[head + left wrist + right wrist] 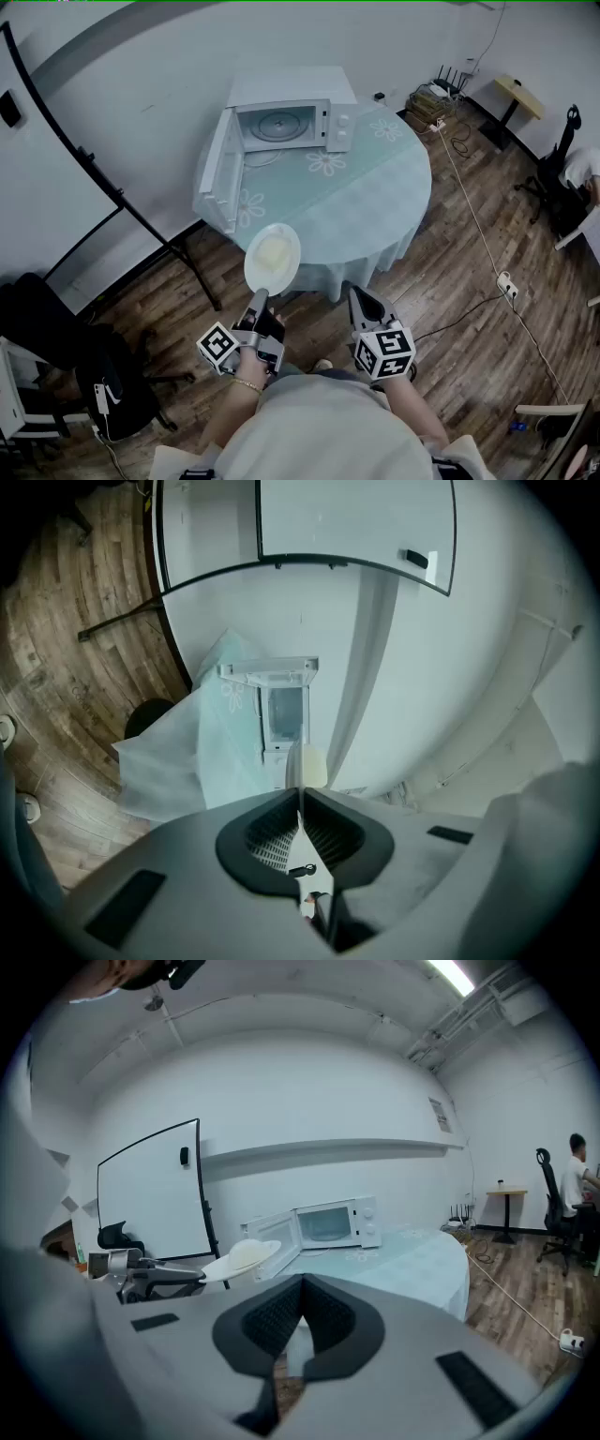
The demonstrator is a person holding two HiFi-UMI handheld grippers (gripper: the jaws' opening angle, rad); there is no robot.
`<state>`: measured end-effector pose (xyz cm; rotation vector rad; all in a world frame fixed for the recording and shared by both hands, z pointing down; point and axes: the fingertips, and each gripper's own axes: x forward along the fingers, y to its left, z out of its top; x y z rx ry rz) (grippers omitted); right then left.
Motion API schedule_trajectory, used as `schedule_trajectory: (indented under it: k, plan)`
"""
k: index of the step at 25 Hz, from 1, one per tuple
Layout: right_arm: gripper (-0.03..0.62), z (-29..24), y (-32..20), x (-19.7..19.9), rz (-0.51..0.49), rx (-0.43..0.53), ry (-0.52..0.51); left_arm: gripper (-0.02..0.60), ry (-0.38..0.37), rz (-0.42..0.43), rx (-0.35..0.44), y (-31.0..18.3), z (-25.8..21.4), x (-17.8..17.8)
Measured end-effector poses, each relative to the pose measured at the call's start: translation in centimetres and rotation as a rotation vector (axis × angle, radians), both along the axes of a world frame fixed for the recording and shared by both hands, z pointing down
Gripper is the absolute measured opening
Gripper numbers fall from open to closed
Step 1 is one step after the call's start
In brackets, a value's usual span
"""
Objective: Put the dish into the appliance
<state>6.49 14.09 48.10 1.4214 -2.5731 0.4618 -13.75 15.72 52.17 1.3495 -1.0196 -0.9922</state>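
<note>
Left gripper (261, 295) is clamping the near rim of the dish (272, 258), jaws pinched tight on the edge. Dish is sitting out at 12 o'clock from the gripper, roughly level, hanging in the air just short of the desk (375, 206) edge, not over it yet.

Key relation: the microwave (292, 120) is lying at 12 o'clock from the dish, well apart, at the far side of the desk. Cavity is facing the person. The door (217, 178) is standing open at 11 o'clock from the dish, so the straight path in is looking clear to me. The dish is round, so no long axis to line up; the gripper's own axis is already pointing close to the opening.

Right gripper (361, 300) is hanging at 3 o'clock from the left one, jaws together, nothing between them. The left is obviously the nearer one for this job.

View differences:
- Left gripper view is showing the dish (307, 766) edge-on as a thin line between the jaws, with the cavity straight beyond it. Good for alignment, useless for contents.
- Right gripper view is showing the dish (239, 1258) from the side at 10 o'clock, with a pale mound on it, probably food, though it's too small to say what.
- Only the head view is giving the whole gap from dish to cavity.
</note>
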Motion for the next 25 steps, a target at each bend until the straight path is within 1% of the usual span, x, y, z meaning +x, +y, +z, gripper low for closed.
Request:
schedule_trajectory:
  k: [5, 10, 15, 20, 25]
  plan:
    - [0.005, 0.0, 0.0, 0.3, -0.005, 0.003, 0.004, 0.028, 0.003, -0.005, -0.009, 0.2, 0.3, 0.4]
    - [0.005, 0.0, -0.6, 0.6, -0.017, 0.006, 0.004, 0.028, 0.007, -0.014, -0.011, -0.7, 0.4, 0.9]
    - [0.005, -0.1, -1.2, 1.0, -0.036, 0.003, -0.049, 0.028, 0.016, -0.025, -0.009, -1.5, 0.3, 1.5]
    - [0.005, 0.1, -1.5, 1.3, -0.063, -0.007, -0.048, 0.028, 0.010, -0.036, -0.015, -2.1, 0.3, 2.0]
    - [0.005, 0.3, -2.1, 1.4, -0.071, -0.021, -0.076, 0.028, 0.007, -0.042, -0.008, -3.1, -0.1, 2.3]
